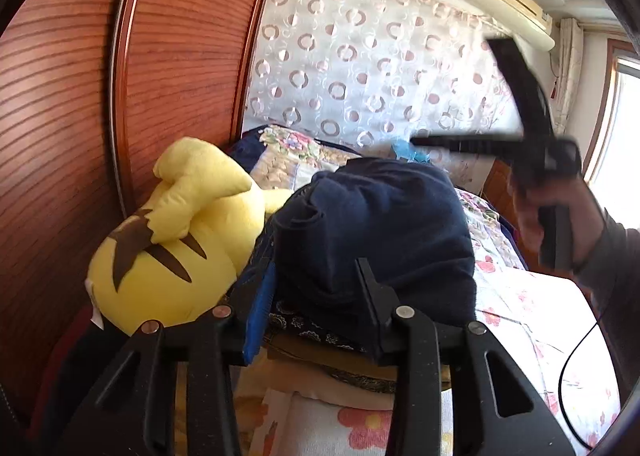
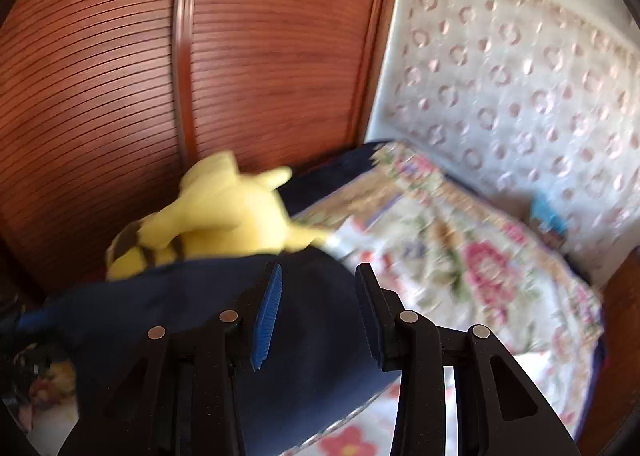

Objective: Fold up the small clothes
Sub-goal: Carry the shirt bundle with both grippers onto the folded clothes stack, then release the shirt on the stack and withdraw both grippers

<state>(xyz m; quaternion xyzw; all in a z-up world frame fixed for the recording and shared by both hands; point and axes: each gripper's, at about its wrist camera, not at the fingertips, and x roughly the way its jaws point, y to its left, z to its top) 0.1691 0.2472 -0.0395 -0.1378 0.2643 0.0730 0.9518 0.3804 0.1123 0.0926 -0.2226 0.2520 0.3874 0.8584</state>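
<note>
Navy fabric, a small folded garment (image 1: 376, 232), sits bunched on top of a stack of folded clothes (image 1: 320, 368) on the bed (image 1: 532, 320), just beside a yellow plush toy (image 1: 176, 240) that lies against the wooden wardrobe (image 1: 80, 96) at the bed's left edge. The left gripper (image 1: 316, 280) has its jaws apart, one finger on each side of the garment's near edge, the pads not pressing it. The right gripper (image 2: 316, 284), also with its jaws apart, is over the same navy cloth without clamping it. A floral quilt (image 2: 460, 256) covers the far part of the bed below a patterned curtain (image 1: 360, 68).
</note>
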